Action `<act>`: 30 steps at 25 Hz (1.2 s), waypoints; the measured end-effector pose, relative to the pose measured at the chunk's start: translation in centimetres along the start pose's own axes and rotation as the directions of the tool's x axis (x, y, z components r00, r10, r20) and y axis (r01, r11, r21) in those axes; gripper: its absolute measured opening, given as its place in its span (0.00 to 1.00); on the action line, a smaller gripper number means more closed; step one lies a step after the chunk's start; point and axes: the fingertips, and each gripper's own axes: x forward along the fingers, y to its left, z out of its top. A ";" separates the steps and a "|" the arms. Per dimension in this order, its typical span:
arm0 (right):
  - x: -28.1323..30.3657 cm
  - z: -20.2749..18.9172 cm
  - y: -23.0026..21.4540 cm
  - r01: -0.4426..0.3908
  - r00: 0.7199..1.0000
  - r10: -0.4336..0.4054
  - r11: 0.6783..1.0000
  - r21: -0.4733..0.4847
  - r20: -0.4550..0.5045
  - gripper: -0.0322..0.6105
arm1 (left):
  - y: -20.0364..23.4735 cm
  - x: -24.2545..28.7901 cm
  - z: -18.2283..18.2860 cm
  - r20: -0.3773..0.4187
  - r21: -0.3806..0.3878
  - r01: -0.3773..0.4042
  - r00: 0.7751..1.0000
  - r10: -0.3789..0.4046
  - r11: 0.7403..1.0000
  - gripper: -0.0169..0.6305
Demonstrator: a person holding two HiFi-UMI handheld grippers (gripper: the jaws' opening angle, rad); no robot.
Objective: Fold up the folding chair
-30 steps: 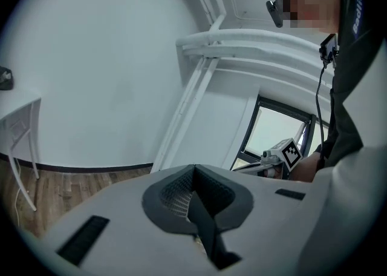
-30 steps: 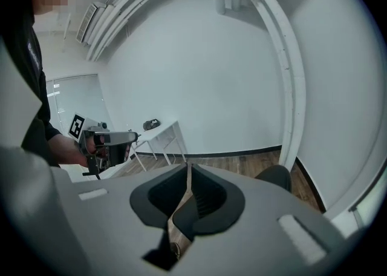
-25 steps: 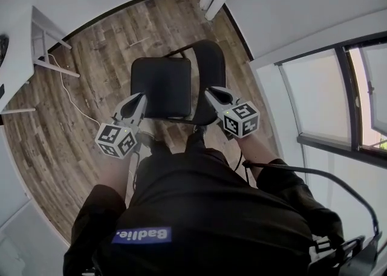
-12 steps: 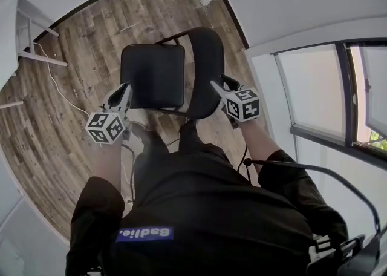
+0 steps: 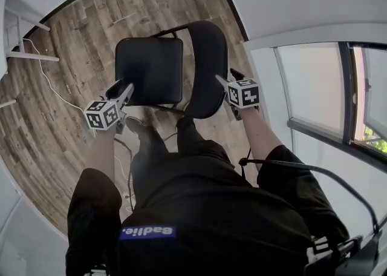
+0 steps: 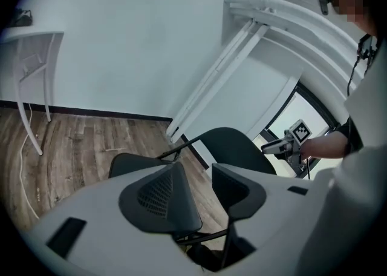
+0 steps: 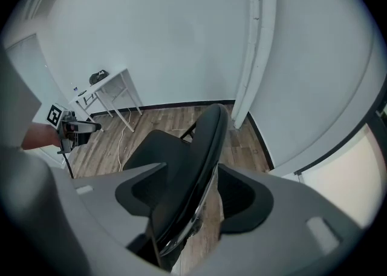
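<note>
Right gripper (image 5: 225,82), its jaws just opened wide, straddles the edge of the backrest (image 5: 208,57) without pinching it. Left gripper (image 5: 123,91), jaws also just opened and standing apart, sits at the near corner of the seat (a thin frame tube shows low between them). One folding chair (image 5: 151,66) stands unfolded on the wood floor (image 5: 78,32). Around it are one white table (image 5: 21,32) at left, one white cable (image 5: 53,90), one window (image 5: 320,87) at right, and the person's legs (image 5: 181,141) close against it.

The folding chair (image 5: 148,69) has a matt black padded seat and back on thin dark metal tubing. The floor (image 5: 66,39) is wood-grain plank, dull brown
</note>
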 end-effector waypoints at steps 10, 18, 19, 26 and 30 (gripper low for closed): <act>3.7 -0.3 -1.8 -0.022 0.996 0.031 0.993 0.113 -0.082 0.42 | 7.4 3.3 -4.5 -0.143 -0.024 -0.027 0.989 0.024 0.999 0.36; 6.7 -0.7 -1.2 -0.038 0.985 0.057 0.993 0.114 -0.166 0.42 | 16.7 5.8 -9.5 -0.273 -0.058 -0.084 0.960 0.065 0.995 0.42; 7.1 -0.8 -1.3 -0.033 0.983 0.052 0.993 0.113 -0.173 0.42 | 17.7 6.2 -10.1 -0.285 -0.057 -0.085 0.956 0.065 0.995 0.43; 9.6 -1.8 -0.4 -0.018 0.979 0.046 0.990 0.138 -0.201 0.42 | 23.0 9.0 -14.0 -0.342 -0.052 -0.052 0.939 0.031 0.997 0.46; 10.4 -2.2 -0.3 -0.018 0.970 0.054 0.988 0.153 -0.238 0.42 | 25.4 11.2 -16.6 -0.362 -0.095 -0.025 0.932 -0.011 0.995 0.49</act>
